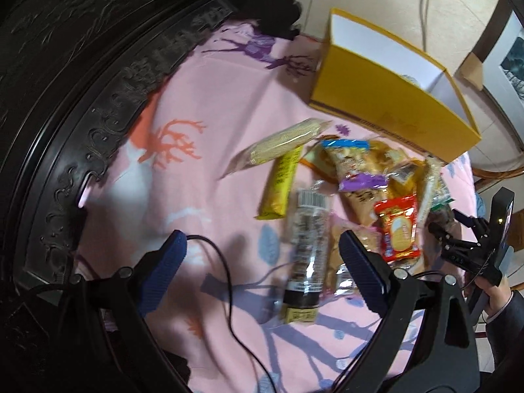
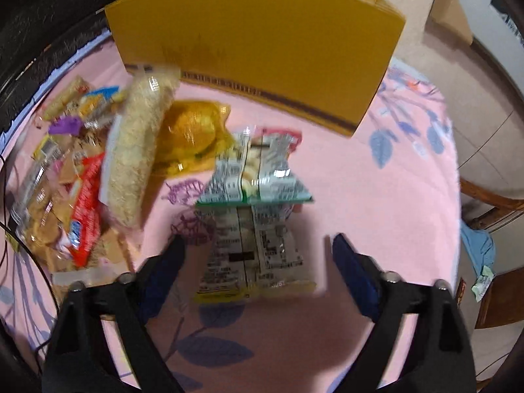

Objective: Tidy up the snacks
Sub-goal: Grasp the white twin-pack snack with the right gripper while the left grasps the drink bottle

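A pile of wrapped snacks lies on a pink deer-print cloth [image 1: 203, 104]. In the left wrist view my left gripper [image 1: 262, 245] is open above a clear-wrapped bar with dark filling [image 1: 308, 239]; a yellow bar [image 1: 281, 183], a pale corn-like pack [image 1: 281, 140] and a red packet [image 1: 399, 229] lie near it. An open yellow box [image 1: 389, 111] stands behind the pile. In the right wrist view my right gripper [image 2: 258, 249] is open around a silver printed packet [image 2: 255, 249]; a green-edged packet [image 2: 255, 173] lies just beyond, the yellow box [image 2: 255, 52] behind.
A dark carved wooden frame [image 1: 65, 98] borders the cloth on the left. A black cable [image 1: 226, 281] crosses the cloth near my left gripper. The right gripper [image 1: 458, 239] shows at the right edge of the left wrist view. Wooden furniture [image 2: 491, 196] and floor lie right.
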A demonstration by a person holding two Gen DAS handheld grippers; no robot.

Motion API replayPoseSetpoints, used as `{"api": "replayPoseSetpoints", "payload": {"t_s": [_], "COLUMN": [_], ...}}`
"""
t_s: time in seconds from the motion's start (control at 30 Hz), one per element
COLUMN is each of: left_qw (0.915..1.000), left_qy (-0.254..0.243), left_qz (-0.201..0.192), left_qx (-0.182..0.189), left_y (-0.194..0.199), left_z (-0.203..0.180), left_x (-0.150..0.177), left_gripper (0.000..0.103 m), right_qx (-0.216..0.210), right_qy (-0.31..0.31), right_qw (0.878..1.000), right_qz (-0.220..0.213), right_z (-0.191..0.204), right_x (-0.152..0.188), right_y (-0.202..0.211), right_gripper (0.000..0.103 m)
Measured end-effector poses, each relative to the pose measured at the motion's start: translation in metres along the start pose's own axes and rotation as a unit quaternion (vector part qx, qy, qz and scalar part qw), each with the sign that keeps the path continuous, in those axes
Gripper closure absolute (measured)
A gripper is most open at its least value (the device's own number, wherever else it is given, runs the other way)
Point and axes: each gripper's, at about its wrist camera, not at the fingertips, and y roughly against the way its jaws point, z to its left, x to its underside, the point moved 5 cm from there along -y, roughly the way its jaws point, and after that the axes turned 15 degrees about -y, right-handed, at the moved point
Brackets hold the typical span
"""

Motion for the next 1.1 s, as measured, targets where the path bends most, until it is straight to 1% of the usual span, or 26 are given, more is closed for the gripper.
{"api": "replayPoseSetpoints", "payload": {"t_s": [0.07,0.1,0.2,0.37,0.43,0.53,0.63,0.67,0.7,0.73,0.77,0.8,0.87,0.9,0.93,1.03,1.1], "left_qw": [0.9999,0.9999,0.9995,0.9959,0.994,0.9924,0.9918,0.9914,0.9911,0.9905,0.9899,0.9892,0.9876,0.9877,0.9885,0.9896,0.9897], "left_qy": [0.001,-0.001,-0.021,-0.078,-0.093,-0.103,-0.108,-0.11,-0.112,-0.116,-0.119,-0.124,-0.137,-0.136,-0.129,-0.109,-0.103], "left_qz": [0.009,0.013,0.022,0.046,0.056,0.066,0.068,0.07,0.071,0.073,0.075,0.074,0.072,0.071,0.07,0.067,0.061], "left_qx": [-0.005,-0.004,0.0,0.0,-0.009,-0.012,-0.01,-0.009,0.001,0.012,0.02,0.028,0.025,0.028,0.037,0.067,0.079], "left_y": [-0.005,-0.008,-0.02,-0.05,-0.061,-0.072,-0.081,-0.084,-0.086,-0.088,-0.091,-0.091,-0.09,-0.09,-0.09,-0.09,-0.086], "left_z": [0.002,0.001,-0.009,-0.031,-0.037,-0.042,-0.047,-0.049,-0.054,-0.058,-0.062,-0.066,-0.073,-0.073,-0.071,-0.065,-0.062], "left_x": [0.005,0.007,0.013,0.023,0.028,0.03,0.028,0.027,0.025,0.024,0.022,0.022,0.022,0.022,0.022,0.024,0.024], "left_gripper": [0.007,0.007,0.007,0.007,0.007,0.007,0.009,0.015,0.031,0.038,0.053,0.064,0.065,0.065,0.066,0.071,0.074], "right_qx": [0.001,0.0,-0.004,-0.003,-0.001,0.002,0.006,0.008,0.01,0.012,0.013,0.015,0.015,0.015,0.015,0.02,0.022], "right_qy": [-0.001,-0.006,-0.029,-0.083,-0.09,-0.095,-0.101,-0.103,-0.103,-0.103,-0.103,-0.103,-0.102,-0.103,-0.102,-0.096,-0.094], "right_qw": [1.0,1.0,1.0,0.997,0.996,0.995,0.995,0.995,0.995,0.994,0.994,0.994,0.995,0.994,0.995,0.995,0.995], "right_qz": [0.002,0.006,0.01,0.011,0.014,0.015,0.014,0.014,0.014,0.015,0.015,0.015,0.015,0.015,0.015,0.015,0.015], "right_z": [0.001,0.001,0.0,-0.008,-0.01,-0.011,-0.009,-0.009,-0.007,-0.007,-0.007,-0.006,-0.006,-0.006,-0.006,-0.004,-0.004], "right_x": [0.003,0.006,0.019,0.045,0.056,0.064,0.066,0.066,0.066,0.064,0.064,0.064,0.064,0.065,0.065,0.065,0.065], "right_y": [0.006,0.01,0.017,0.034,0.039,0.043,0.044,0.044,0.044,0.043,0.043,0.043,0.042,0.043,0.043,0.042,0.043], "right_gripper": [0.049,0.053,0.054,0.052,0.052,0.05,0.05,0.05,0.05,0.05,0.049,0.049,0.049,0.049,0.049,0.049,0.051]}}
